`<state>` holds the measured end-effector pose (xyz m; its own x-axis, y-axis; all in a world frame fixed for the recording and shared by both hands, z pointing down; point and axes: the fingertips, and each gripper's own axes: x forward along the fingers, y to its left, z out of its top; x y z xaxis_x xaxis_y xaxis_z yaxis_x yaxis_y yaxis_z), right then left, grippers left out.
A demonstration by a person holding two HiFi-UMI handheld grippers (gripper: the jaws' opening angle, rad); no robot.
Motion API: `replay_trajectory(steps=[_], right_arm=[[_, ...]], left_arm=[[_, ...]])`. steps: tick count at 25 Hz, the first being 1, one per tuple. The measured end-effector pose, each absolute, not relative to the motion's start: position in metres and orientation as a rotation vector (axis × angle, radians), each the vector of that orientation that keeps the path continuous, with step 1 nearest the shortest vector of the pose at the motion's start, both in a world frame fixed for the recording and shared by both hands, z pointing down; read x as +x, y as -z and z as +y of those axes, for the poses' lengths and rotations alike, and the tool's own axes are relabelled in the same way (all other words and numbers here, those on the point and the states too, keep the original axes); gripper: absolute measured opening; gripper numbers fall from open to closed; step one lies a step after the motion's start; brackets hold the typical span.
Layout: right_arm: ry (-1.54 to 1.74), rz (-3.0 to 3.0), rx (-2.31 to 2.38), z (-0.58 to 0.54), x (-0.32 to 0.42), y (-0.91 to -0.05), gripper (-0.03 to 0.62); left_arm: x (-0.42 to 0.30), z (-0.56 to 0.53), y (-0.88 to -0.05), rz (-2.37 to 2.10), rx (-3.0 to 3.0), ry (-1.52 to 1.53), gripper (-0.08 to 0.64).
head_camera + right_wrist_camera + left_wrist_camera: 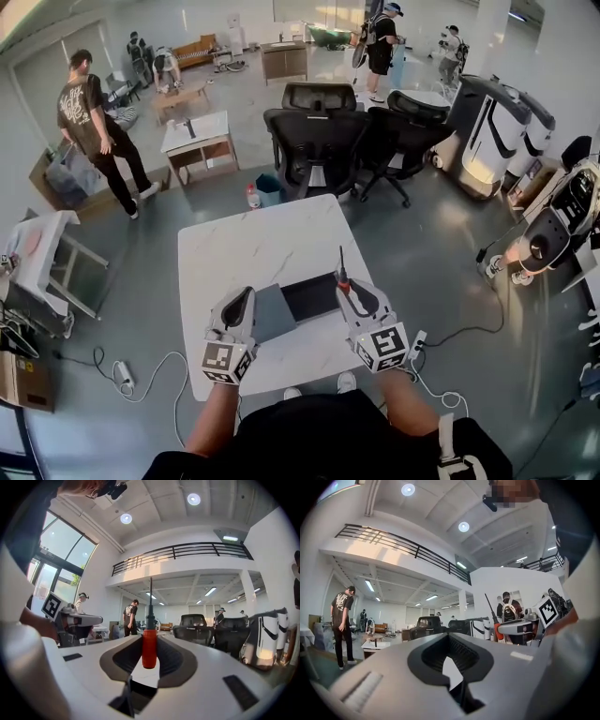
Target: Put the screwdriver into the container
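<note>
The screwdriver [342, 275] has a red handle and a thin dark shaft that points up and away from me. My right gripper [354, 291] is shut on its handle, above the table's right half. In the right gripper view the red handle [149, 648] stands upright between the pads. The container [309, 296] is a low black tray with a grey part on its left, lying on the white table [253, 248] between both grippers. My left gripper [240, 302] hovers at the container's left side, open and empty, as the left gripper view [450, 656] also shows.
Black office chairs [317, 141] stand beyond the table's far edge. A person [98, 131] stands at the far left near small tables. Cables and a power strip [122, 375] lie on the floor at the near left, another cable [459, 333] at the right.
</note>
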<state>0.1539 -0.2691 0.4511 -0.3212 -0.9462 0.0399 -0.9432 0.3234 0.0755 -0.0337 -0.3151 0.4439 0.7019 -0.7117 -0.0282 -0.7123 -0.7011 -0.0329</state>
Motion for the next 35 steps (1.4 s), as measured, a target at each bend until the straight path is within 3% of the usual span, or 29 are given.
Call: replay_trajectory(steps=[21,35], right_arm=[[0.238,-2.339,1.085,-0.322,0.199,-0.568,0.098],[0.339,-2.165,0.626,-0.341,0.166,-0.663,0.098]], left_arm=[[-0.012,-0.329,-0.512,1.587,-2.866,0.069,0.009],[-0.052,-0.311,-0.539,1.803,-2.796,0.149,0.009]])
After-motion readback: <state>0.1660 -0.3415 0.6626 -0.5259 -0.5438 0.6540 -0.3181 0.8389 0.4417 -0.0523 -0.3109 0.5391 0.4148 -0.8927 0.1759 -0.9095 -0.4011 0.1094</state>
